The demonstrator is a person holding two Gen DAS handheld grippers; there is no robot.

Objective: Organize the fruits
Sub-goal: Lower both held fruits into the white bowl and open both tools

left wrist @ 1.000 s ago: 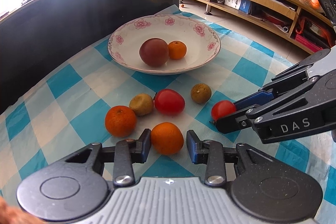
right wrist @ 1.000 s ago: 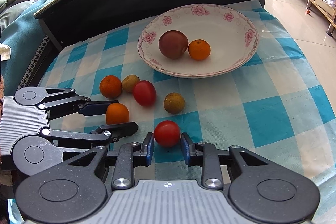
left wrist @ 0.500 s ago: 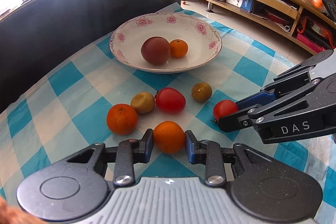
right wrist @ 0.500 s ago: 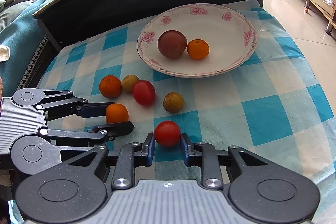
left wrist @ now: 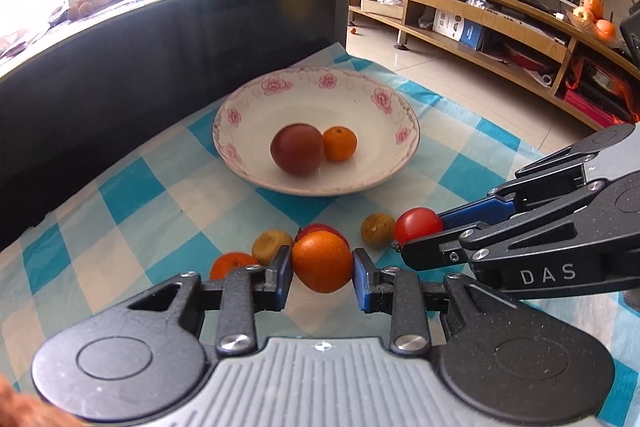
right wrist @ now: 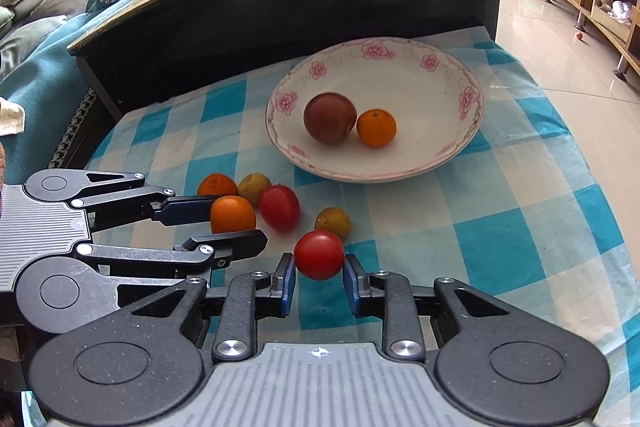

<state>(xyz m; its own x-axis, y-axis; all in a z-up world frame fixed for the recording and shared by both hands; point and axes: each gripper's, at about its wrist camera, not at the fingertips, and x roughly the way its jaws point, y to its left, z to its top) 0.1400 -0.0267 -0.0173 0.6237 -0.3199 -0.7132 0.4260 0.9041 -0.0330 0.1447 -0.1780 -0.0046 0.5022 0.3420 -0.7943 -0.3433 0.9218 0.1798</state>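
My left gripper (left wrist: 322,277) is shut on an orange (left wrist: 321,261) and holds it above the checked cloth; it also shows in the right wrist view (right wrist: 233,214). My right gripper (right wrist: 319,273) is shut on a red tomato (right wrist: 319,255), lifted off the cloth; the tomato also shows in the left wrist view (left wrist: 417,225). A white flowered bowl (left wrist: 384,107) holds a dark red fruit (left wrist: 297,148) and a small orange (left wrist: 339,143). On the cloth lie another orange (right wrist: 216,184), two brownish fruits (right wrist: 253,187) (right wrist: 333,222) and a red tomato (right wrist: 279,207).
A dark raised table edge (right wrist: 280,3) runs behind the cloth. The blue-and-white cloth (right wrist: 520,219) ends at the right, with tiled floor (right wrist: 560,39) beyond. A wooden TV shelf (left wrist: 500,39) stands far right.
Both grippers closed on their fruit and lifted it off the cloth, moving forward toward the bowl.
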